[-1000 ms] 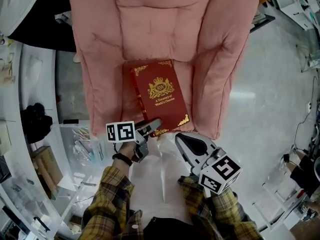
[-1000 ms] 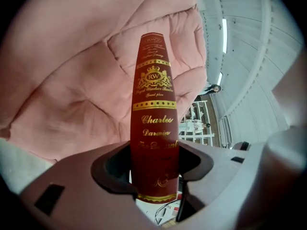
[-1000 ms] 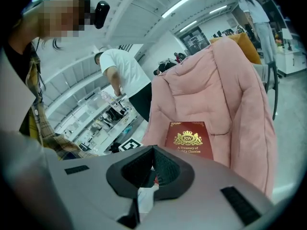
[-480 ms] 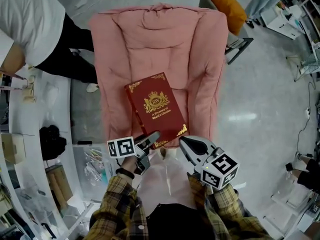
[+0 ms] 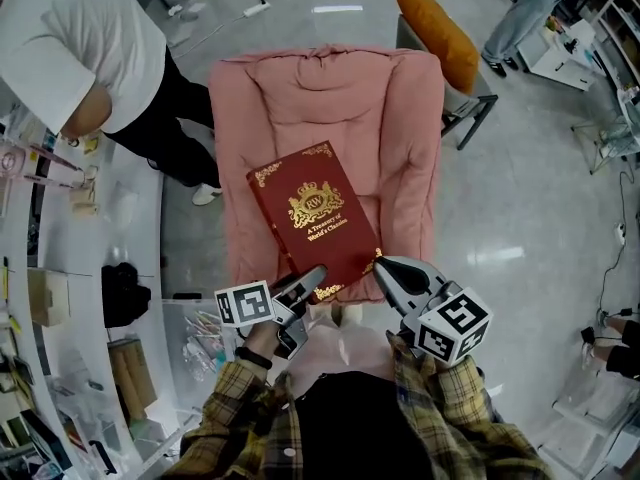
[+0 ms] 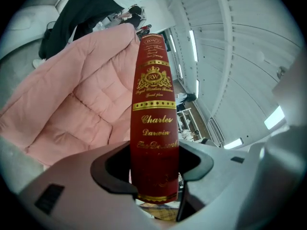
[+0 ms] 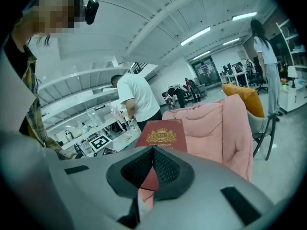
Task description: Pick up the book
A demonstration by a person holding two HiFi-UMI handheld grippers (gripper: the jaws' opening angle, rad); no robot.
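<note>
A dark red hardback book (image 5: pixel 315 218) with gold print hangs in the air above the pink padded armchair (image 5: pixel 330 98), tilted with its far end up. My left gripper (image 5: pixel 310 278) clamps the book's spine at the near left corner. In the left gripper view the spine (image 6: pixel 153 119) stands upright between the wide-set jaws of the left gripper (image 6: pixel 153 176). My right gripper (image 5: pixel 385 265) is shut on the near right corner of the book. In the right gripper view the cover (image 7: pixel 160 135) runs out from between the pads of the right gripper (image 7: pixel 152 171).
A person in a white shirt (image 5: pixel 80 58) bends over the white counter (image 5: pixel 70 268) at the left. A clear bin (image 5: pixel 190 328) sits by my left arm. A chair with an orange cushion (image 5: pixel 440 33) stands behind the armchair, and another person (image 5: pixel 520 8) walks at the far right.
Both grippers have risen with the book, which has left the armchair seat. The armchair looks smaller and farther below, and the person in white has come fully into view.
</note>
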